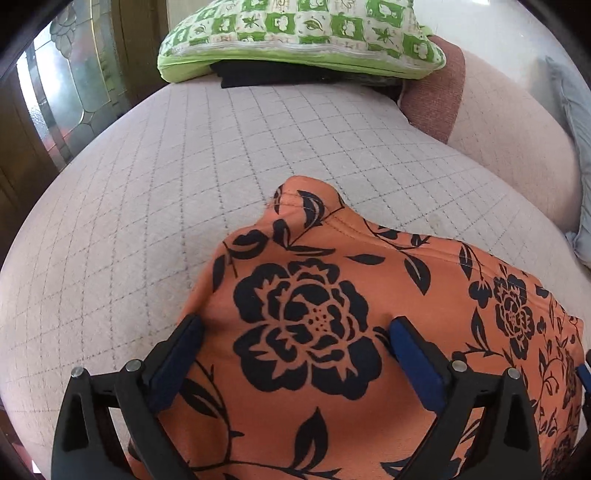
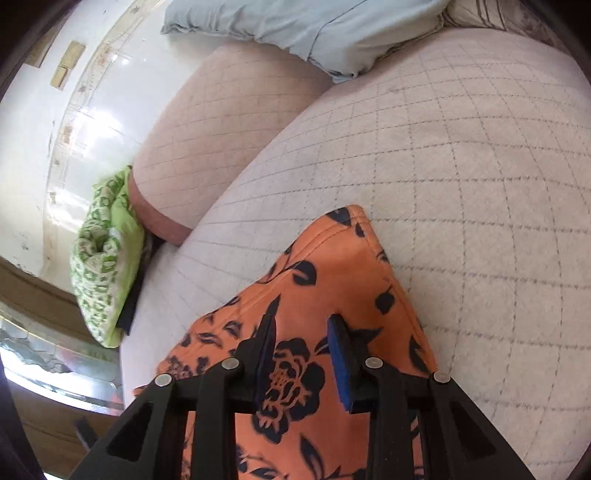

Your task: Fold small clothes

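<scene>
An orange garment with black flower print (image 1: 332,258) lies spread on a pale quilted cushion (image 1: 166,184). One narrow end of it points away from me. My left gripper (image 1: 295,325) hangs just over the big printed rose, jaws wide apart, and nothing is pinched between the blue pads (image 1: 413,354). In the right wrist view the same garment (image 2: 332,266) shows a hemmed corner on the quilted cushion (image 2: 461,166). Low over the cloth, my right gripper (image 2: 303,321) has a narrow gap between its fingers. The fabric lies flat beneath that gap and is not gripped.
A green patterned pillow (image 1: 295,33) lies at the far end of the cushion, on top of a dark folded item (image 1: 266,75). A reddish-brown cushion (image 1: 436,92) and a padded backrest (image 1: 517,147) run along the right. A pale blue pillow (image 2: 314,29) lies further along. A glass-panelled door (image 1: 66,92) stands left.
</scene>
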`<state>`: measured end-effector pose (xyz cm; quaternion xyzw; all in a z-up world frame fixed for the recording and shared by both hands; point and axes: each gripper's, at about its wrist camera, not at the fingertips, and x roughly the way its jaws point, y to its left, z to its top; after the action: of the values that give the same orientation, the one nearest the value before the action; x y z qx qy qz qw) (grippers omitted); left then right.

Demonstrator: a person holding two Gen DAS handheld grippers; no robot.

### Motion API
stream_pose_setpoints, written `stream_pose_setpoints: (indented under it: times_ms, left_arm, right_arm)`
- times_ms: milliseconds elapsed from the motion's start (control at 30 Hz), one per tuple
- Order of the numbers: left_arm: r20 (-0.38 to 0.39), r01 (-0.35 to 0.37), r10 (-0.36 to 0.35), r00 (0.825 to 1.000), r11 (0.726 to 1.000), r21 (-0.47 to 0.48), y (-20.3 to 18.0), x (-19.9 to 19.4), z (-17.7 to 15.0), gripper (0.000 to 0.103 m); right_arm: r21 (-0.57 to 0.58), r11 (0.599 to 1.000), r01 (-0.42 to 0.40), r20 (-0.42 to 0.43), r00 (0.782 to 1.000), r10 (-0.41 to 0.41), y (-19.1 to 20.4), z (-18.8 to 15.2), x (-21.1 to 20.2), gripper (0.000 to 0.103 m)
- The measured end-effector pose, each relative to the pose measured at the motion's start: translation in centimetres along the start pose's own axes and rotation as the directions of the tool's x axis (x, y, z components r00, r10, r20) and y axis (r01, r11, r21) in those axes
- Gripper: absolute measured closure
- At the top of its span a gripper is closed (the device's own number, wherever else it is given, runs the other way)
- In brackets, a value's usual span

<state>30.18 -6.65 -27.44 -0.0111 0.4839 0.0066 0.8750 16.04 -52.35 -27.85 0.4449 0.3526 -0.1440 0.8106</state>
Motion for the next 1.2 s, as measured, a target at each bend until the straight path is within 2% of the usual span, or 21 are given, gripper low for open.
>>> stream_pose_setpoints:
  times_ms: [100, 133, 167, 233, 300, 333, 400, 467, 600, 700, 733, 800, 833, 900, 967, 1033, 1133, 1200]
  left_arm:
    - [0.029, -0.023, 0.022, 0.999, 0.999, 0.040, -0.4, -0.1, -0.7, 0.003]
    - [0.045, -0.026, 0.023, 0.999, 0.998, 0.060, -0.3, 0.0, -1.1, 0.002]
    - [0.055, -0.023, 0.019, 0.998, 0.997, 0.074, -0.3, 0.0, -1.5, 0.001]
    - [0.061, 0.009, -0.013, 0.998, 0.998, 0.061, 0.4, -0.2, -1.8, 0.001]
    - [0.068, 0.059, -0.062, 0.996, 0.998, 0.037, 1.3, -1.2, -1.8, 0.001]
    - [0.074, 0.067, -0.068, 0.995, 0.998, 0.023, 1.7, -1.8, -1.9, 0.002]
    - [0.090, 0.068, -0.066, 0.994, 0.998, -0.014, 2.6, -3.3, -2.1, 0.002]
    - [0.100, 0.041, -0.036, 0.994, 0.998, -0.046, 3.6, -4.7, -2.8, 0.002]
    - [0.057, -0.081, 0.085, 0.995, 0.994, -0.071, 5.5, -6.1, -5.0, 0.002]
    - [0.004, -0.138, 0.139, 0.990, 0.989, -0.048, 6.4, -4.8, -5.6, 0.001]
    - [-0.022, -0.112, 0.111, 0.994, 0.992, -0.058, 7.0, -4.3, -5.8, 0.000]
    - [-0.049, -0.035, 0.028, 0.998, 0.989, -0.147, 8.6, -4.4, -5.7, 0.000]
    - [-0.052, -0.023, 0.014, 0.999, 0.983, -0.181, 9.3, -4.7, -5.7, 0.000]
    - [-0.036, -0.041, 0.033, 0.999, 0.969, -0.244, 10.9, -6.1, -5.8, 0.000]
    - [-0.007, -0.061, 0.062, 0.998, 0.946, -0.320, 12.9, -8.1, -6.2, 0.000]
    - [0.036, -0.049, 0.068, 0.997, 0.923, -0.381, 14.3, -10.5, -7.5, 0.000]
    - [0.050, -0.048, 0.077, 0.996, 0.900, -0.433, 15.5, -12.8, -10.0, 0.000]
    - [0.037, 0.002, 0.016, 0.999, 0.892, -0.452, 15.7, -13.7, -12.5, 0.000]
  right_arm:
    - [-0.127, 0.992, -0.011, 0.001, 1.000, 0.011, 2.4, -1.3, -1.0, 0.070]
    - [-0.186, 0.982, -0.042, -0.053, 0.998, 0.032, 3.6, -2.6, -0.4, 0.070]
    - [-0.186, 0.982, -0.042, -0.053, 0.998, 0.032, 3.6, -2.6, -0.4, 0.068]
    - [-0.196, 0.980, 0.013, -0.146, 0.988, -0.042, 3.1, -4.0, 1.7, 0.068]
    - [-0.219, 0.976, 0.004, -0.106, 0.994, -0.028, 3.0, -4.2, 1.2, 0.068]
    - [-0.232, 0.973, 0.019, -0.100, 0.994, -0.043, 3.4, -4.2, 0.5, 0.068]
    - [-0.237, 0.971, -0.010, -0.079, 0.997, -0.009, 3.7, -4.5, -1.0, 0.068]
    - [-0.256, 0.964, -0.067, -0.090, 0.995, 0.045, 4.3, -5.1, -2.3, 0.068]
    - [-0.300, 0.943, -0.142, -0.166, 0.981, 0.095, 5.5, -7.8, -2.7, 0.068]
    - [-0.357, 0.924, -0.138, -0.258, 0.965, 0.045, 6.5, -10.9, -1.1, 0.068]
    - [-0.384, 0.916, -0.114, -0.288, 0.958, -0.002, 6.4, -12.0, -0.3, 0.068]
    - [-0.441, 0.894, -0.081, -0.241, 0.970, -0.031, 6.7, -12.9, -0.5, 0.068]
    - [-0.454, 0.888, -0.076, -0.243, 0.969, -0.042, 7.1, -12.9, -0.6, 0.066]
    - [-0.422, 0.900, -0.106, -0.274, 0.962, -0.015, 7.2, -12.5, -0.8, 0.064]
    - [-0.344, 0.927, -0.151, -0.296, 0.954, 0.045, 6.5, -12.0, -0.9, 0.046]
    - [-0.303, 0.935, -0.185, -0.288, 0.953, 0.095, 6.6, -11.8, -1.3, 0.045]
    - [-0.319, 0.920, -0.227, -0.274, 0.952, 0.139, 7.5, -11.7, -2.3, 0.043]
    - [-0.329, 0.913, -0.241, -0.265, 0.952, 0.155, 8.5, -11.9, -2.5, 0.043]
